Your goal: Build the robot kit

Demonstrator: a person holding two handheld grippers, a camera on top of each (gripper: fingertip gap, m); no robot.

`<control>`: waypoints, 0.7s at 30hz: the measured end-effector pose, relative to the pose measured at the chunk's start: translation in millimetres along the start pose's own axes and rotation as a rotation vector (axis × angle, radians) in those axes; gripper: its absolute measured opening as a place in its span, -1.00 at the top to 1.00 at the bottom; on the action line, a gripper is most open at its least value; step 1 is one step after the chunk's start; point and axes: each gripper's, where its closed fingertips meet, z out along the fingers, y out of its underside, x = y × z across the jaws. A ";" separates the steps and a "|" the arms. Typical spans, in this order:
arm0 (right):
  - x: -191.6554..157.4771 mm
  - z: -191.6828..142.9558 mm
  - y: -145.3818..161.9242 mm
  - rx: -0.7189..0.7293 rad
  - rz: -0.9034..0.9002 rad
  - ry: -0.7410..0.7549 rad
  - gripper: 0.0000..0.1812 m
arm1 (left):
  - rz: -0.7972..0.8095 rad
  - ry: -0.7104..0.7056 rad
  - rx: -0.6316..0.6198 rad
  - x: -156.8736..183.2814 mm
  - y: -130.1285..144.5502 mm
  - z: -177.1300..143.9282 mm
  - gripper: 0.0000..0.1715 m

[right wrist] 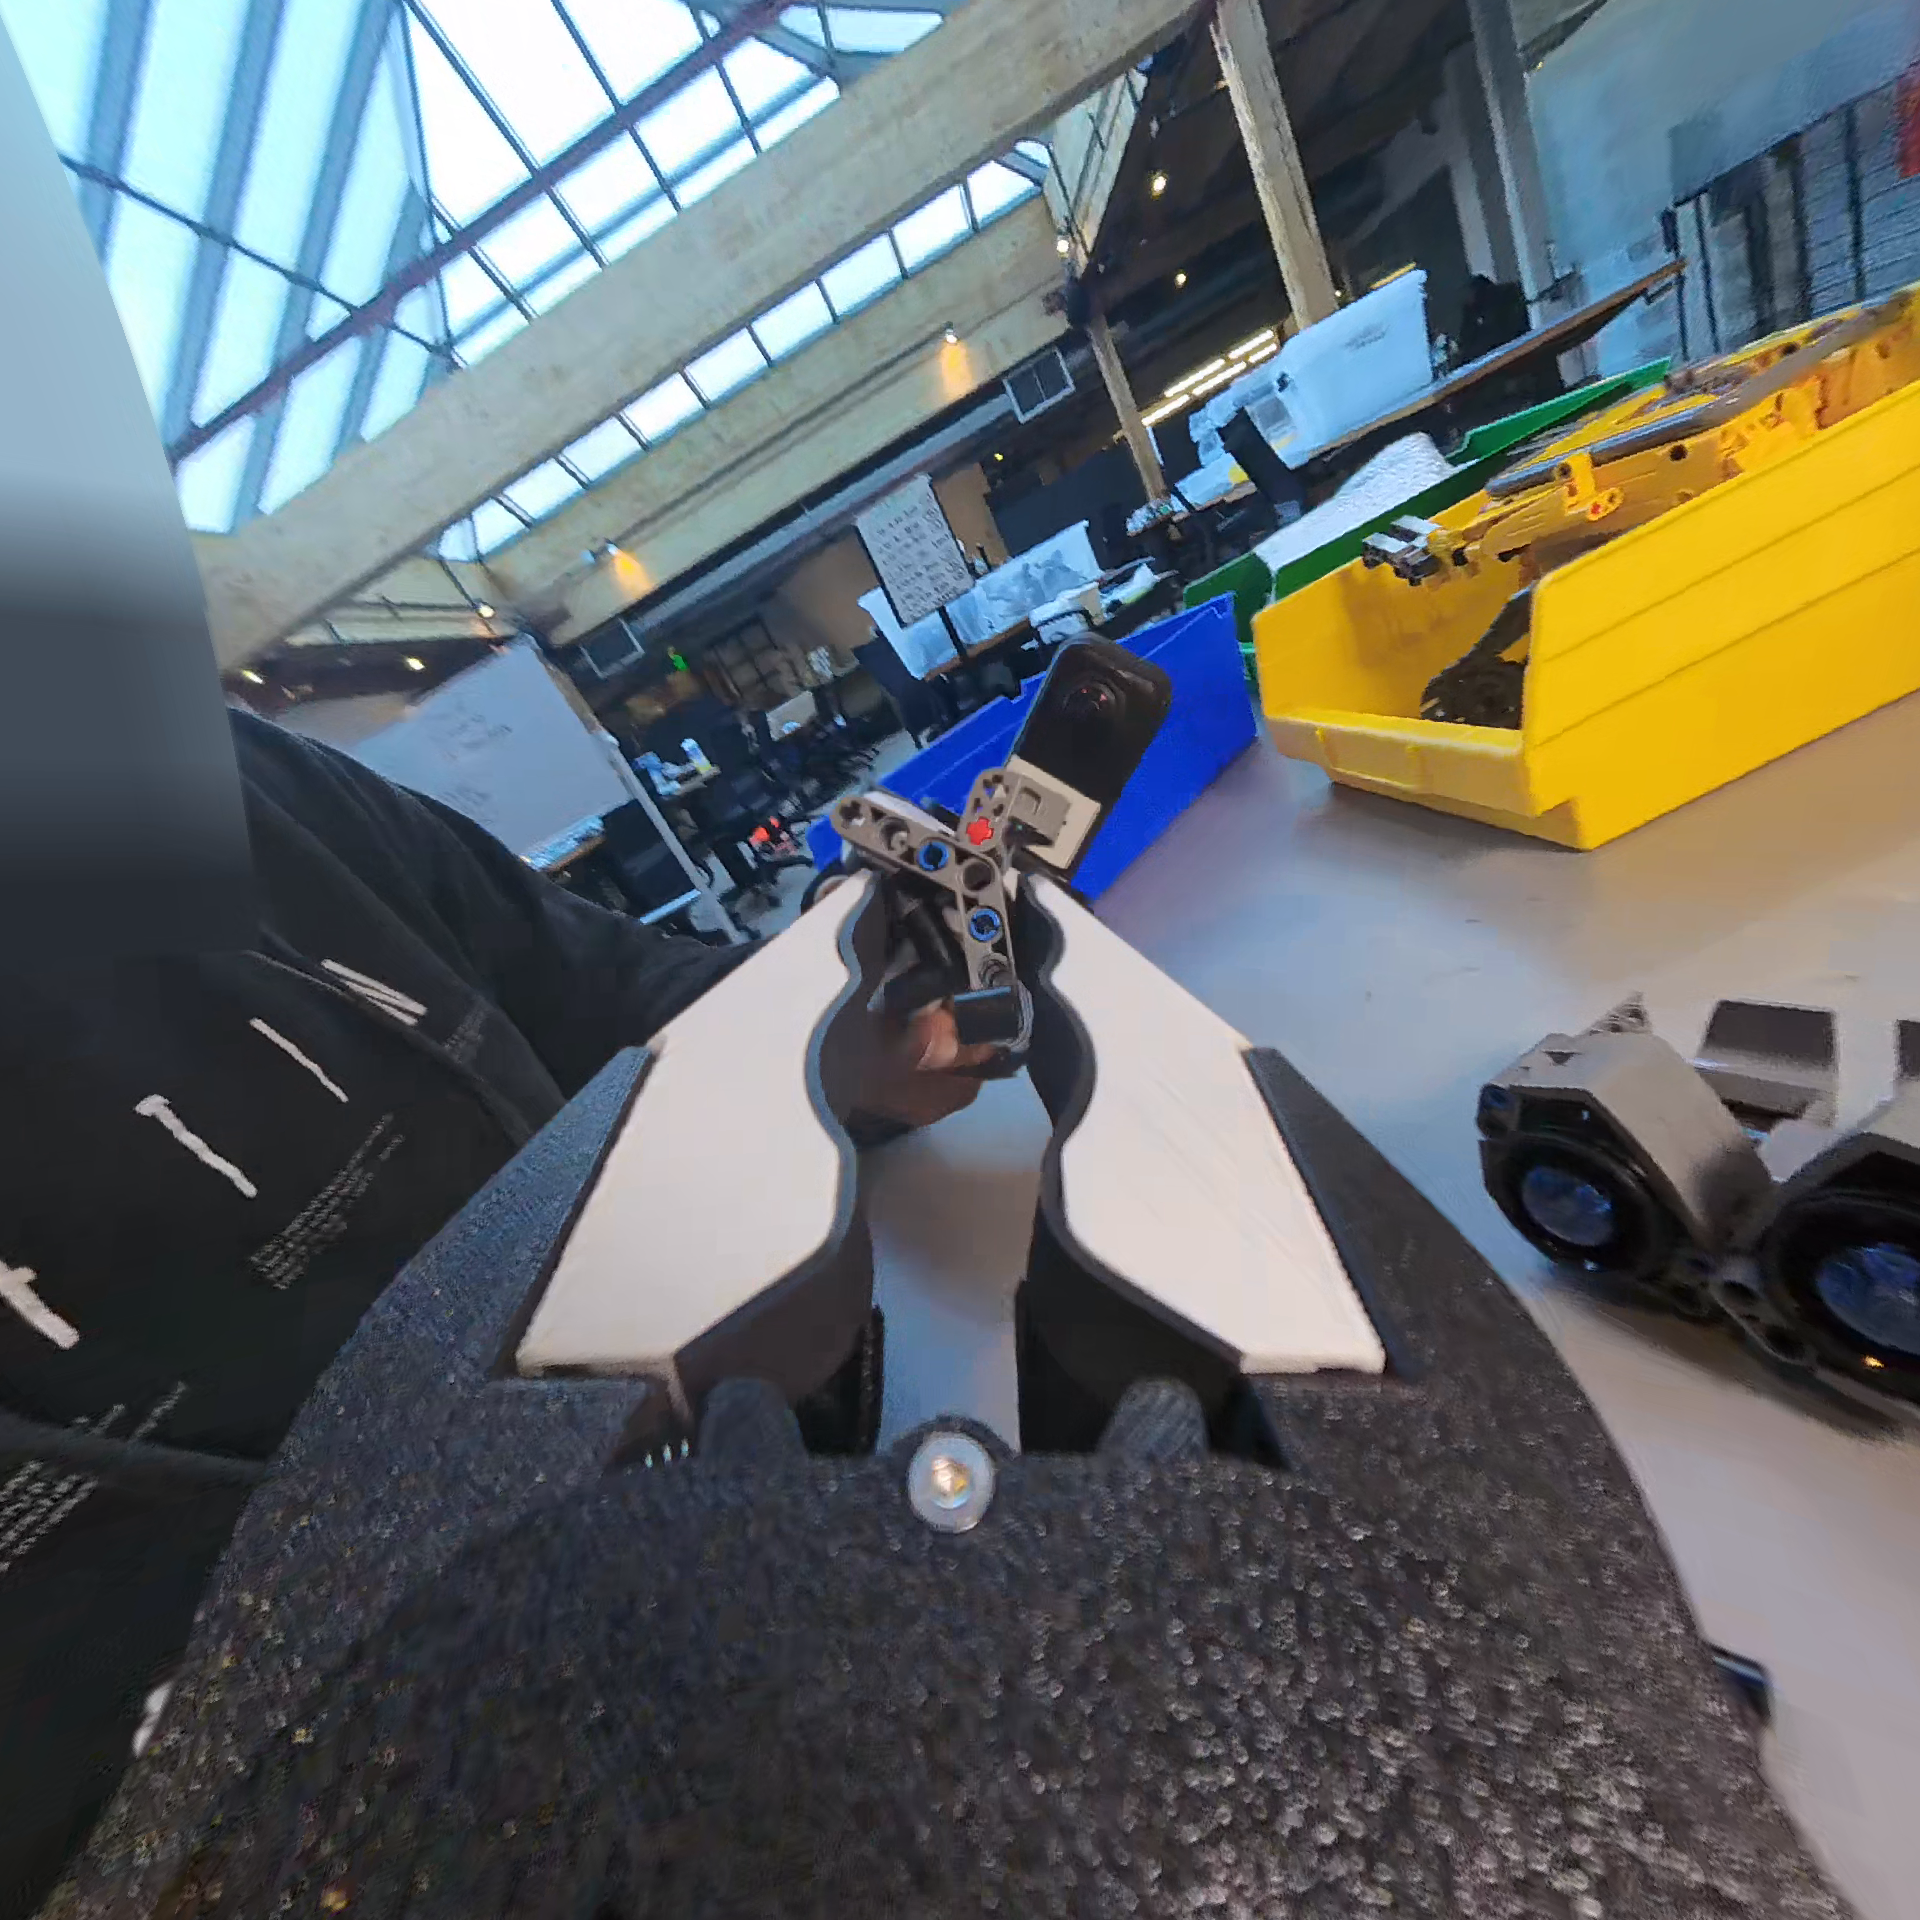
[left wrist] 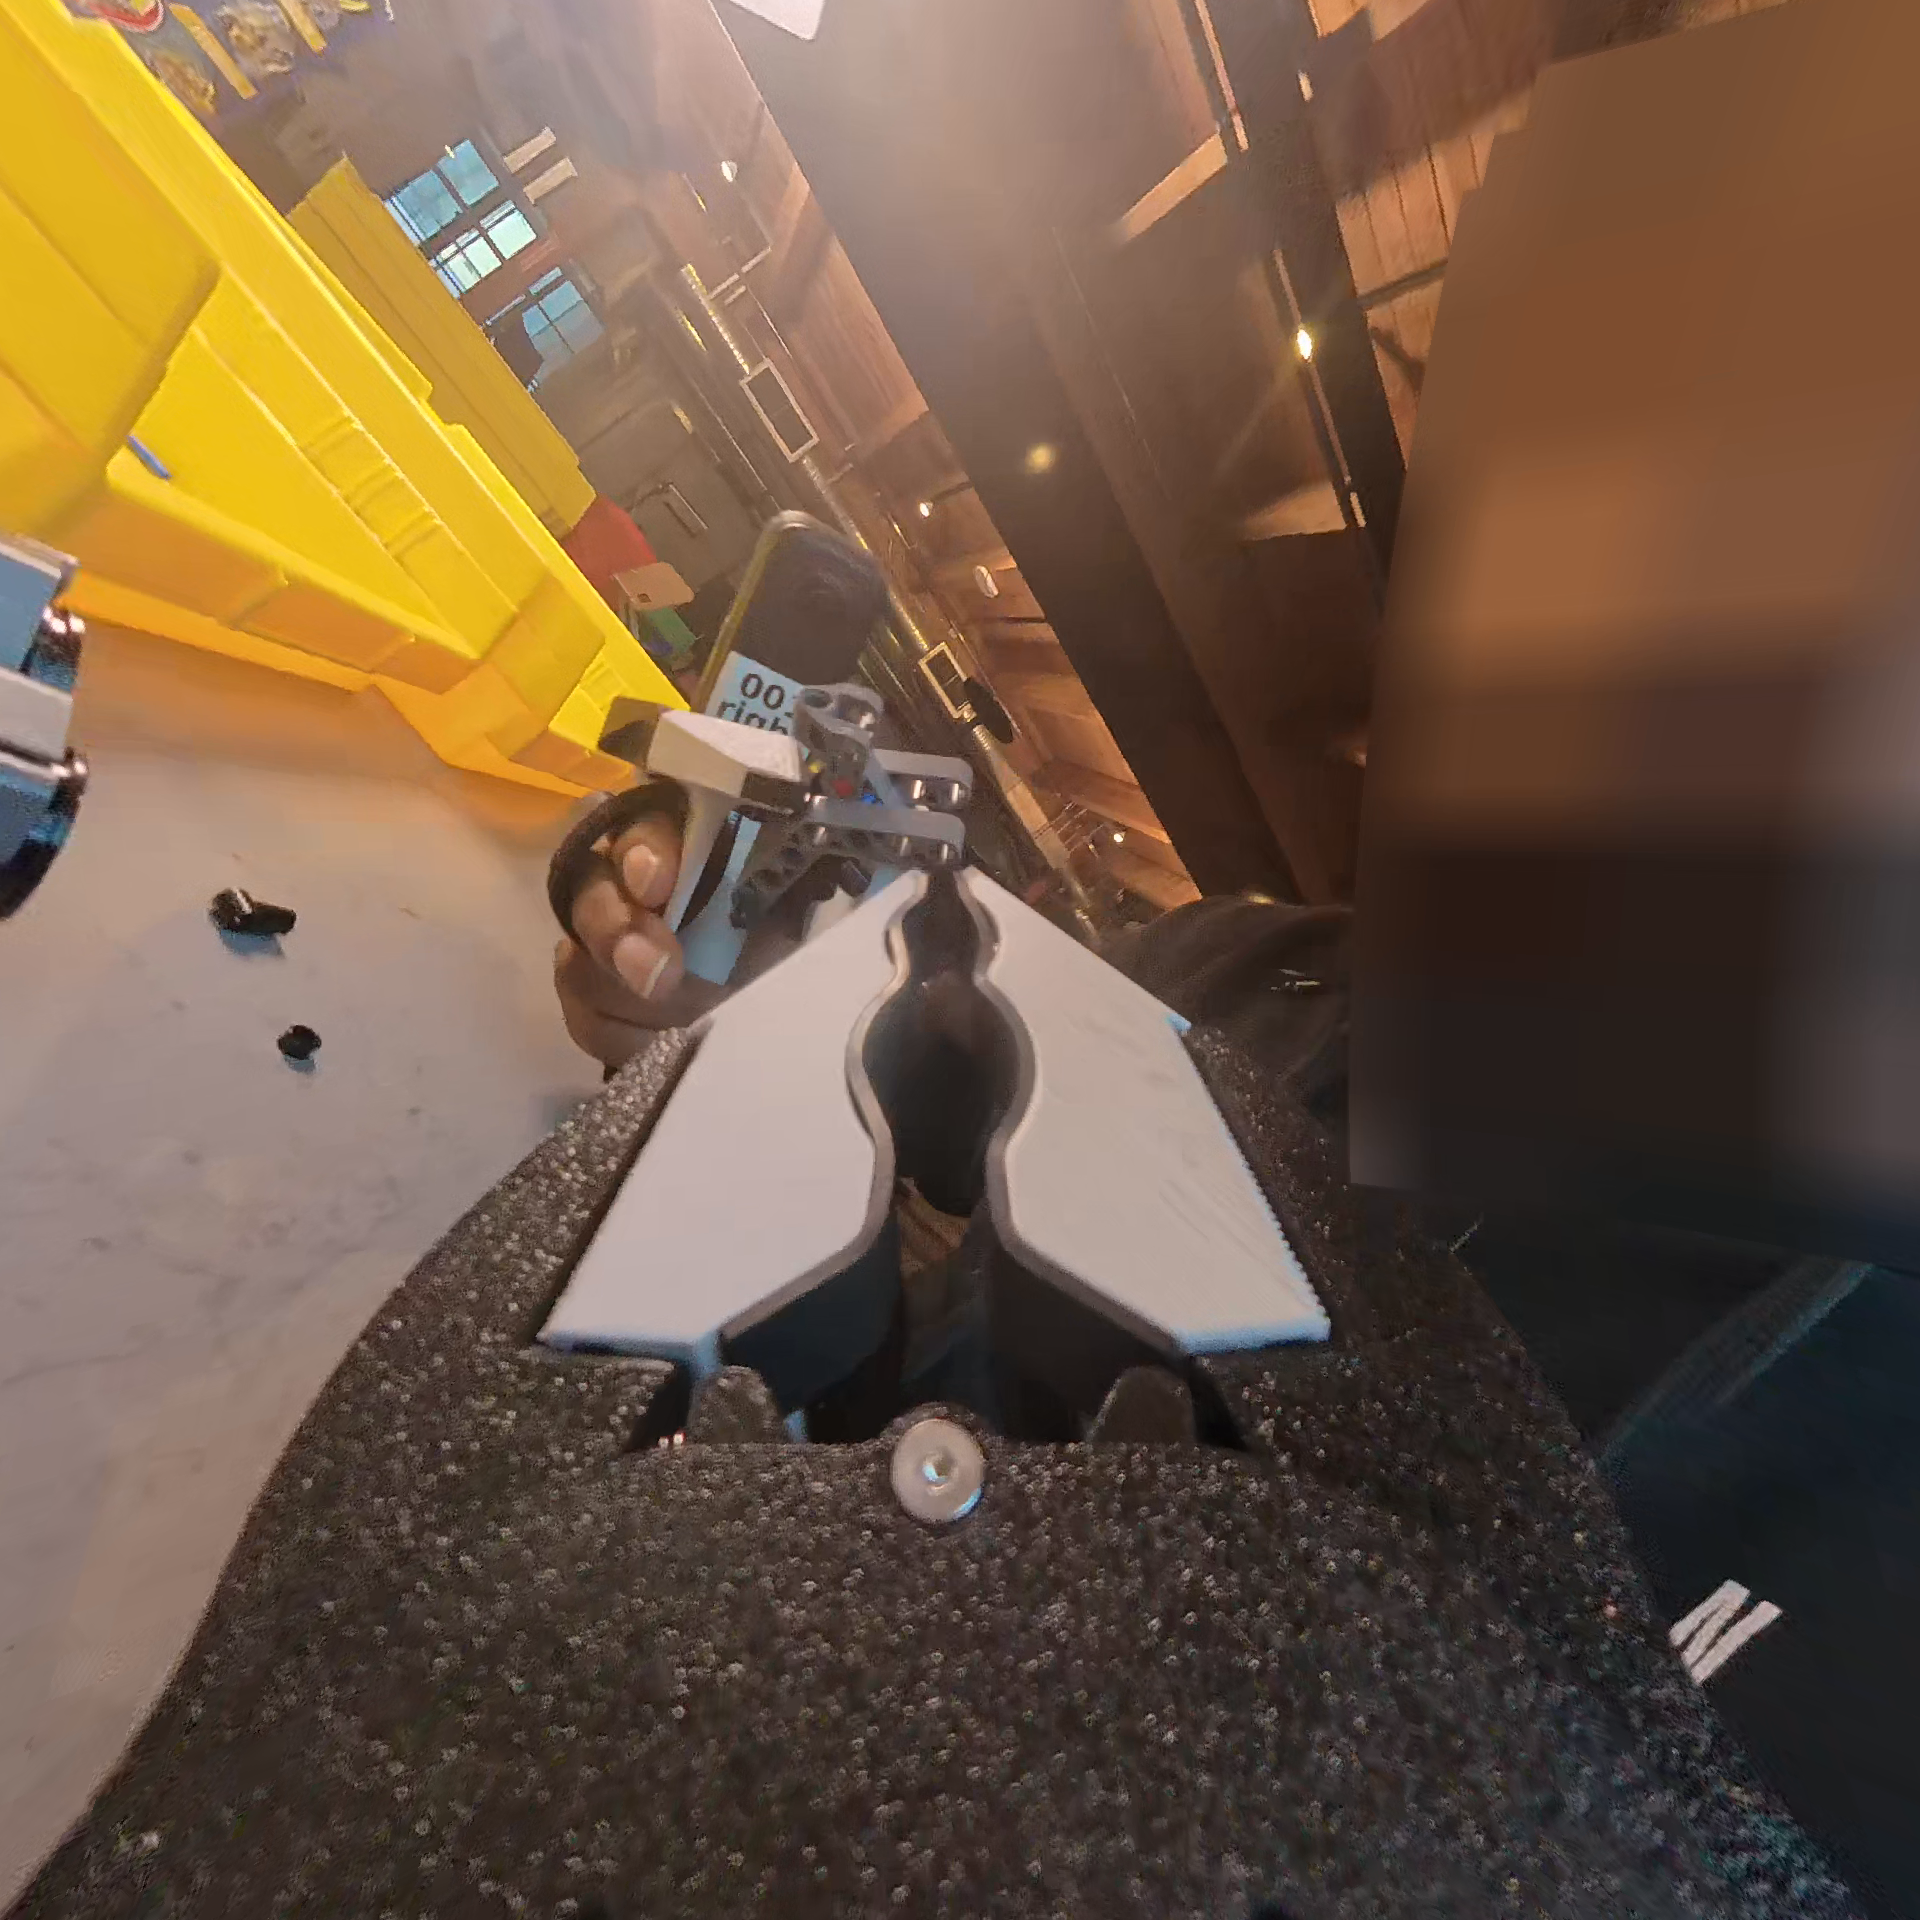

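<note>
A grey beam assembly (right wrist: 971,894) with blue and red pins hangs in the air between my two grippers, which face each other. My right gripper (right wrist: 948,891) is shut on it, with the beams standing up between the white fingers (right wrist: 727,1143). In the left wrist view the same assembly (left wrist: 873,795) sits just past my left gripper (left wrist: 943,883), whose tips are closed to a narrow gap on its near end. The right gripper (left wrist: 727,750) and the hand (left wrist: 623,956) on its handle show beyond. The left gripper's camera (right wrist: 1091,717) shows behind the assembly.
Yellow bins (left wrist: 312,416) stand at the back of the grey table (left wrist: 208,1195), with two small black pieces (left wrist: 251,914) loose on it. A yellow bin (right wrist: 1558,727) holding a yellow model, a blue bin (right wrist: 1184,748) and grey wheel-hub parts (right wrist: 1621,1174) lie to the right. A person's black sleeve (right wrist: 364,987) is at the left.
</note>
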 end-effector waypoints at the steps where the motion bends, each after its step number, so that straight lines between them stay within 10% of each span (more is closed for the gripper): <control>1: -1.6 -0.4 -2.2 0.025 0.033 -0.028 0.75 | 0.044 -0.014 -0.005 2.0 -1.5 -0.9 0.97; 11: -42.3 7.4 1.6 0.030 0.327 -0.378 0.76 | 0.495 -0.197 -0.119 6.2 -4.8 -7.2 0.71; 21: -86.5 0.9 12.9 -0.105 0.631 -0.733 0.77 | 0.767 -0.051 -0.307 35.4 34.0 7.8 0.70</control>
